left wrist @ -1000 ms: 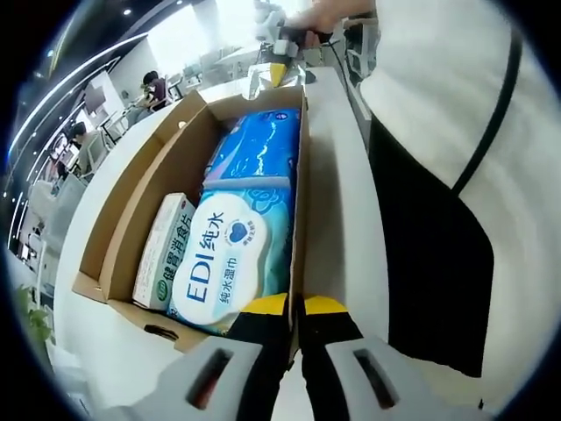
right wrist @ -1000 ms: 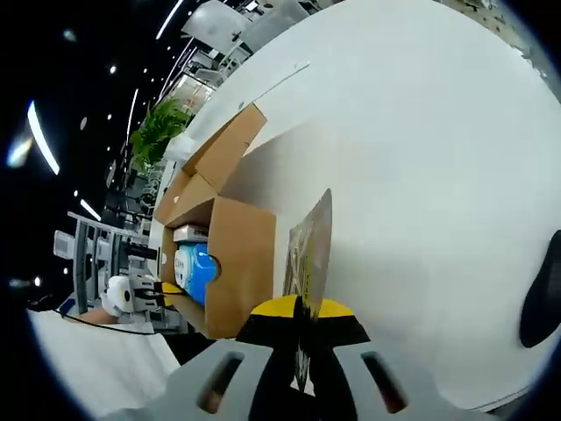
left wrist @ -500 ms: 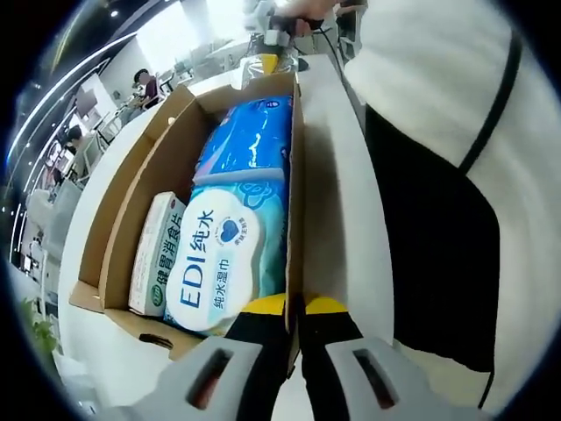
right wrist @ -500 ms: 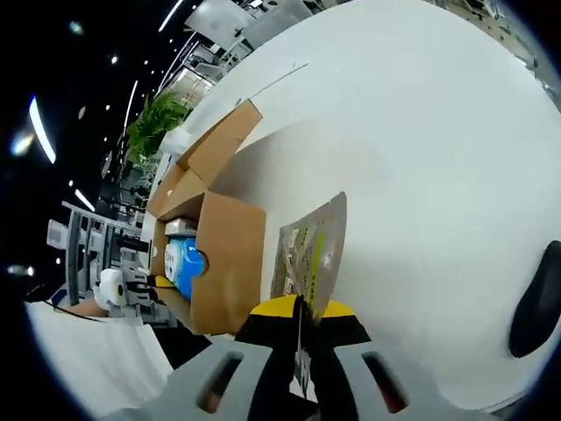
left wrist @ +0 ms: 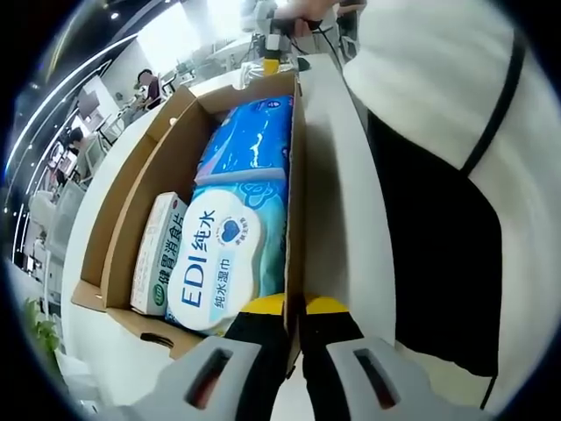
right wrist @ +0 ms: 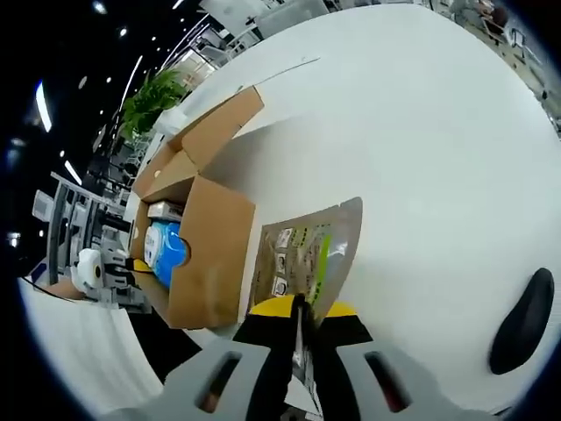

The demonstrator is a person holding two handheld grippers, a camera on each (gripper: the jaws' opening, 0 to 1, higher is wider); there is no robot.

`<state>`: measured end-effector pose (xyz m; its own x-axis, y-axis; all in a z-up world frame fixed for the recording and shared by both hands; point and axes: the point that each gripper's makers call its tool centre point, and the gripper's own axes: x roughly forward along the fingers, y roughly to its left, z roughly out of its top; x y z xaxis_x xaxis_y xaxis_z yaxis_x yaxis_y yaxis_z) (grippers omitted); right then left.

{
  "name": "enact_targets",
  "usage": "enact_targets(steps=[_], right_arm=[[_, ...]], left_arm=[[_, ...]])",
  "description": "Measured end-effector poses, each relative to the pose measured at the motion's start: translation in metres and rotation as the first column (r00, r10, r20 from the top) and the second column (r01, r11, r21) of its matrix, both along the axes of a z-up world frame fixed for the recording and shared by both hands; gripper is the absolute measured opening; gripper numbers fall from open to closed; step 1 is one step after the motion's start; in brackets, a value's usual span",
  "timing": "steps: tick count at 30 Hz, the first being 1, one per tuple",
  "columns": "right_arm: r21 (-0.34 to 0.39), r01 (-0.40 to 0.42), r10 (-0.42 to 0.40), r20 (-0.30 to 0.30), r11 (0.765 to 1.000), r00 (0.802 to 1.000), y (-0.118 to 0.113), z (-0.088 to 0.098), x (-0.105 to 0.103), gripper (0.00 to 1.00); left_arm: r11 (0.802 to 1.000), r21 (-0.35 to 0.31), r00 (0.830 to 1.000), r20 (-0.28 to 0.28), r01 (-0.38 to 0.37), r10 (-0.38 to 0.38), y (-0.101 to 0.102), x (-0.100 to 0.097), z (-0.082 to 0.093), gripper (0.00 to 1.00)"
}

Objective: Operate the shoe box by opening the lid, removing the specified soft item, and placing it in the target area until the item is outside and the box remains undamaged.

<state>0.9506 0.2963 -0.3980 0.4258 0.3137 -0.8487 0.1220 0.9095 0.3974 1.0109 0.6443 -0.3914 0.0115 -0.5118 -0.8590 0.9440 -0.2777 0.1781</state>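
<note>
The open cardboard shoe box (left wrist: 296, 175) holds a white and teal wet-wipes pack (left wrist: 219, 254), a blue soft pack (left wrist: 250, 149) behind it and a small white and green carton (left wrist: 158, 254) on the left. My left gripper (left wrist: 295, 307) is shut on the box's near wall edge. At the box's far end a hand holds the right gripper (left wrist: 270, 53). In the right gripper view, my right gripper (right wrist: 300, 307) is shut on the lower edge of a flat brown and silver pouch (right wrist: 307, 250), outside the box (right wrist: 206, 254) and low over the white table (right wrist: 412, 132).
The box's lid flap (right wrist: 210, 132) lies folded out on the table. A black object (right wrist: 519, 320) sits at the right edge. A person in white and black clothes (left wrist: 438, 158) stands close beside the box. A green plant (right wrist: 149, 96) stands beyond the table.
The pouch in my right gripper has swung from edge-on to face-up and lower toward the table. The left gripper keeps its hold on the box wall.
</note>
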Motion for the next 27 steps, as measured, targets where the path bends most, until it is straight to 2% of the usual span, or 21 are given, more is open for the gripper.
enact_targets(steps=[14, 18, 22, 27], right_arm=[[-0.106, -0.036, 0.032, -0.036, 0.994, 0.999, -0.009, -0.013, -0.006, 0.07], [-0.098, -0.021, 0.018, -0.037, 0.995, 0.999, -0.012, -0.020, -0.006, 0.07], [-0.125, -0.028, 0.021, -0.056, 0.992, 0.998, -0.016, -0.020, -0.009, 0.11], [-0.129, -0.010, 0.004, -0.048, 0.992, 0.999, -0.016, -0.021, -0.009, 0.12]], left_arm=[[1.000, -0.001, 1.000, 0.003, 0.001, -0.001, 0.001, 0.000, -0.002, 0.04], [1.000, 0.002, 1.000, -0.001, 0.001, -0.001, 0.001, 0.000, -0.001, 0.04], [1.000, 0.000, 1.000, 0.000, 0.008, -0.008, 0.001, 0.000, -0.001, 0.04], [1.000, -0.002, 1.000, 0.001, 0.010, -0.010, 0.001, 0.000, -0.001, 0.04]])
